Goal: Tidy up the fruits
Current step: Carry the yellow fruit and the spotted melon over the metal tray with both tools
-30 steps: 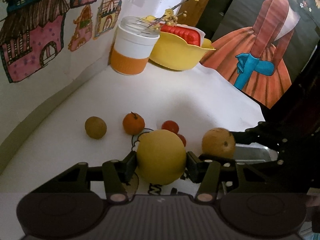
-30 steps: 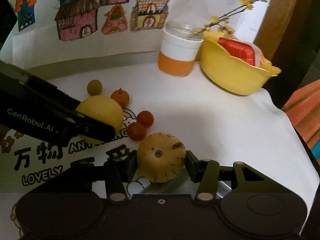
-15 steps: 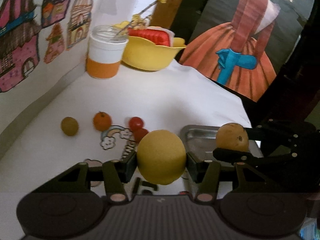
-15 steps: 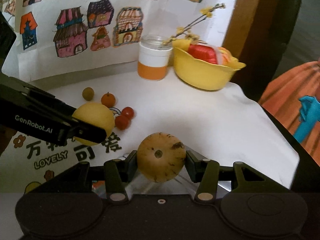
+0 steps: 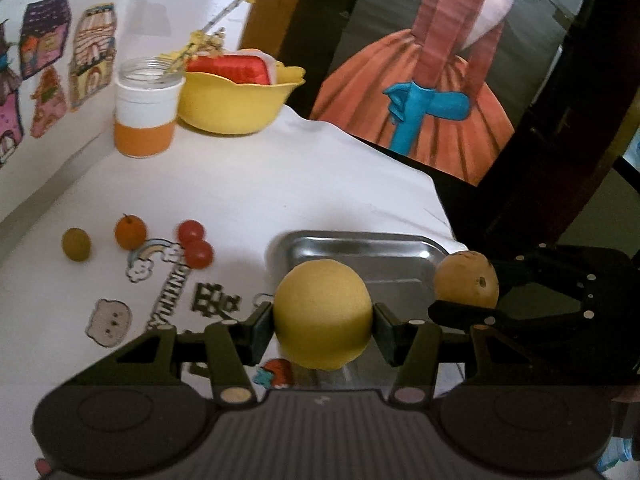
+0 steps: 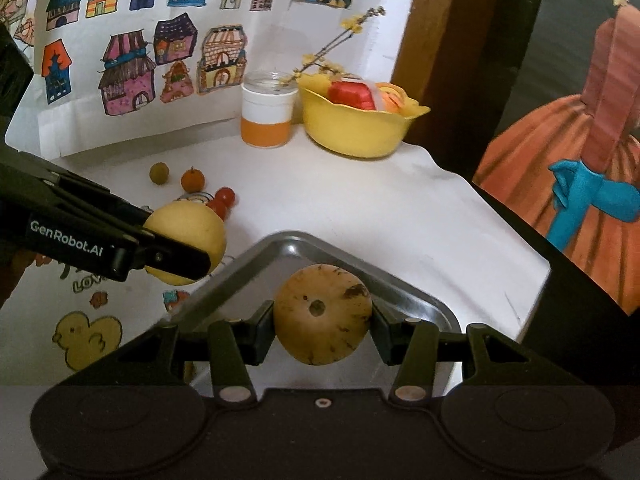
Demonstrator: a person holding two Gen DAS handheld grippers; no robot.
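A smooth yellow fruit (image 5: 322,314) is held tight in the left tool (image 5: 323,322), low in the middle of the left view, over the near edge of the metal tray (image 5: 360,248). A brown-spotted fruit (image 6: 323,314) is gripped by the right tool (image 6: 323,320) above the same tray. Two red tomatoes (image 5: 195,243), a small orange (image 5: 130,232) and a green fruit (image 5: 76,244) are left on the white tabletop (image 5: 248,184), at the left of the frame.

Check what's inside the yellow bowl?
The yellow bowl holds a red ridged item and something orange beside it. Everything lower in the bowl is hidden by its wall.
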